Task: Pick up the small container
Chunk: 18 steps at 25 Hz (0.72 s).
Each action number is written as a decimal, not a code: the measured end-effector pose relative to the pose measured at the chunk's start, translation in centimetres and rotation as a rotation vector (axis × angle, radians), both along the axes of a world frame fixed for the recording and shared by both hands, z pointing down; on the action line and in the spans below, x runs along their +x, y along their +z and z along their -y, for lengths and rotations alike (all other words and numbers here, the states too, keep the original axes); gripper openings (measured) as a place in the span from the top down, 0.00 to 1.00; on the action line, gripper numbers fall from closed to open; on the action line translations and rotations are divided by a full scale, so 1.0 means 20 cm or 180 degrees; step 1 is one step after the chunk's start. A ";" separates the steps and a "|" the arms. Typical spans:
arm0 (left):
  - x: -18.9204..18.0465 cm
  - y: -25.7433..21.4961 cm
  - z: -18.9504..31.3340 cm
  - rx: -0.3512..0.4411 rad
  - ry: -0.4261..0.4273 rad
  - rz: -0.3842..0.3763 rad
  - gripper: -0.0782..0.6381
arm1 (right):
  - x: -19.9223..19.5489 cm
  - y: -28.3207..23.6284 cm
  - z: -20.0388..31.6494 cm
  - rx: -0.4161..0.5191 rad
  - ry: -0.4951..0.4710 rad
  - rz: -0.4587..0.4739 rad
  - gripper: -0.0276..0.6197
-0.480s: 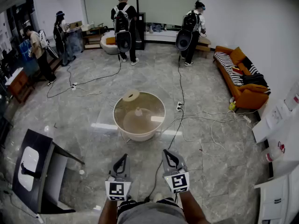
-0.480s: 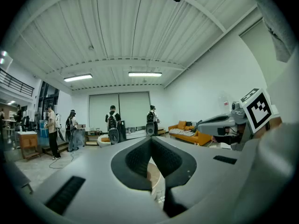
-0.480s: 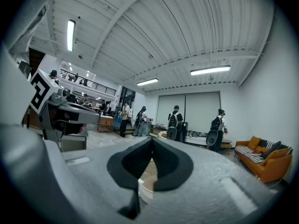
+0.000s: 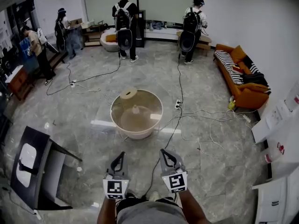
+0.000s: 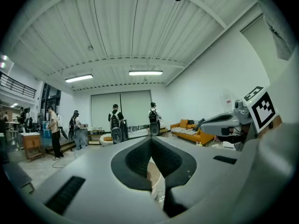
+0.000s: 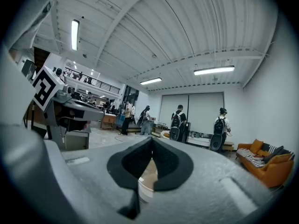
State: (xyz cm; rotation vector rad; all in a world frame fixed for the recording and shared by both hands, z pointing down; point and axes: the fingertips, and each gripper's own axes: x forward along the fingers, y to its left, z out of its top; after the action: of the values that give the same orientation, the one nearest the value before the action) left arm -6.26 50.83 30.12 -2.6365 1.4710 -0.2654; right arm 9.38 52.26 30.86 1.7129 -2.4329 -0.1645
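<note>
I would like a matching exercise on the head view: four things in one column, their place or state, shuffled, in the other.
1 orange sofa
2 round beige table
3 dark rectangular board with a white patch
4 right gripper

a shut, holding nothing
b middle of the floor
c by the right wall
d lower left corner

Pairs: 1-c, 2-b, 3-d, 4-a

The head view looks steeply down at the round worktop (image 4: 135, 135) ahead, while both gripper views face it low and level, all 3 sharing the far wall (image 4: 163, 3).
</note>
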 end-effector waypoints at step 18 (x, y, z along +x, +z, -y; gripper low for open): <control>0.17 0.05 0.66 0.0020 -0.0085 0.0022 0.87 | 0.14 0.05 0.69 0.0013 -0.0102 0.0009 0.96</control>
State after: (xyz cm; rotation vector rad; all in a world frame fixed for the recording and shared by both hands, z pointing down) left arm -2.94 37.59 31.16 -2.6102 1.5033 -0.2716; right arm 12.22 38.41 31.91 1.6777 -2.4644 -0.1711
